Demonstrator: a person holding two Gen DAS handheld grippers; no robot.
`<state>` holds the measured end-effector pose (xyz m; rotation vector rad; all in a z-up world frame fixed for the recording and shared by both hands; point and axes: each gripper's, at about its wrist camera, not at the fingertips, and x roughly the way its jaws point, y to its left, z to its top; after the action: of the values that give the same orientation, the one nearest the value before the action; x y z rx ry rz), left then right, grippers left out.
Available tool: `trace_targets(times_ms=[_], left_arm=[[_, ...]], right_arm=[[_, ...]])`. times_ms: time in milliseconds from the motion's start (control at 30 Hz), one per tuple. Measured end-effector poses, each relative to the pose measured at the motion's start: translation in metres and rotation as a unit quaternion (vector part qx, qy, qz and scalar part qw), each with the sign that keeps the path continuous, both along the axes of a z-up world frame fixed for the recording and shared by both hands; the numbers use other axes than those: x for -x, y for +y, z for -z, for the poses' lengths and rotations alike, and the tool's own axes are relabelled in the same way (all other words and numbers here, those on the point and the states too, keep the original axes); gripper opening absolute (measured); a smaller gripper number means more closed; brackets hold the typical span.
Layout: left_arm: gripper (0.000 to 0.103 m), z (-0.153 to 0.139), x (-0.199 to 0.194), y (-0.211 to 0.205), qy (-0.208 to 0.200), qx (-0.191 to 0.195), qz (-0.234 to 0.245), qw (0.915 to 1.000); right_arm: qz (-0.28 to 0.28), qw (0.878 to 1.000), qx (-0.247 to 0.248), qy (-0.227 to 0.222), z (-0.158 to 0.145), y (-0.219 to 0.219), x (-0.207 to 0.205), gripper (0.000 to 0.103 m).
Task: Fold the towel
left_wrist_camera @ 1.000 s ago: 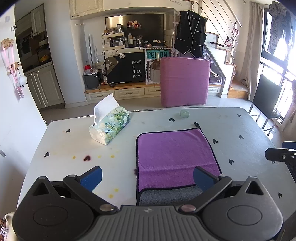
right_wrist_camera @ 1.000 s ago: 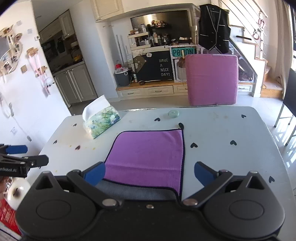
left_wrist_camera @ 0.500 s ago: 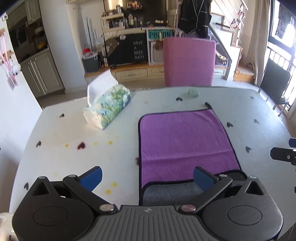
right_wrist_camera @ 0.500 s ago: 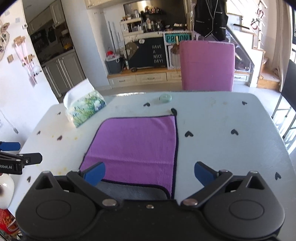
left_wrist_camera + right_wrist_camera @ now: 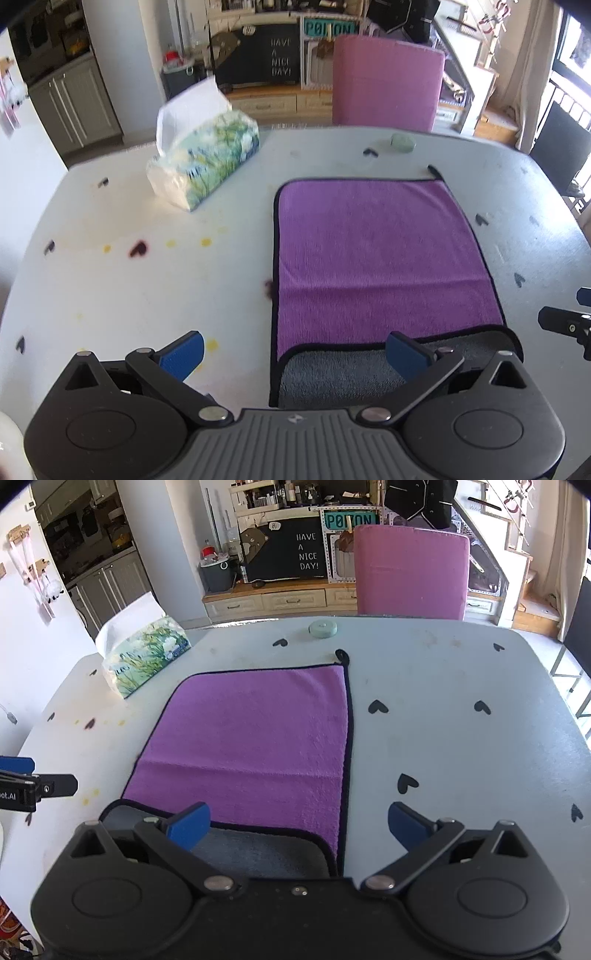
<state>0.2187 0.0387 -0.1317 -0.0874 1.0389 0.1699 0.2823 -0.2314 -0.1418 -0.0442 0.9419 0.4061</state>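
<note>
A purple towel (image 5: pixel 376 254) with black edging lies flat on the white table (image 5: pixel 147 288); its grey underside (image 5: pixel 343 376) shows as a strip along the near edge. It also shows in the right wrist view (image 5: pixel 251 738). My left gripper (image 5: pixel 295 354) is open and empty above the towel's near left corner. My right gripper (image 5: pixel 299 825) is open and empty above the towel's near right corner. Each gripper's tip shows at the edge of the other's view, the right gripper (image 5: pixel 565 323) and the left gripper (image 5: pixel 33 786).
A tissue pack (image 5: pixel 207 162) stands at the far left of the table. A small green round lid (image 5: pixel 322 628) lies near the far edge. A pink chair (image 5: pixel 410 576) stands behind the table. Black heart marks and stains dot the table top.
Both grippers have risen and tilted down over the table, so the towel's near edge and grey strip show more fully. The towel has not moved.
</note>
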Motion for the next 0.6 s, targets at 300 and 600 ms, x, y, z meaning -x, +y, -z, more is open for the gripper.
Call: trace_targets(times_ms=[300, 600], left_arm=[[0.103, 0.037, -0.015, 0.007, 0.044, 0.011, -0.002, 0.999], [0.103, 0.059, -0.028, 0.02, 0.065, 0.049, -0.021, 0.9965]], right_arm=[[-0.019, 0.999, 0.009, 0.046, 0.039, 0.009, -0.018, 0.103], [-0.026, 0.999, 0.007, 0.042, 0.061, 0.012, -0.03, 0.102]])
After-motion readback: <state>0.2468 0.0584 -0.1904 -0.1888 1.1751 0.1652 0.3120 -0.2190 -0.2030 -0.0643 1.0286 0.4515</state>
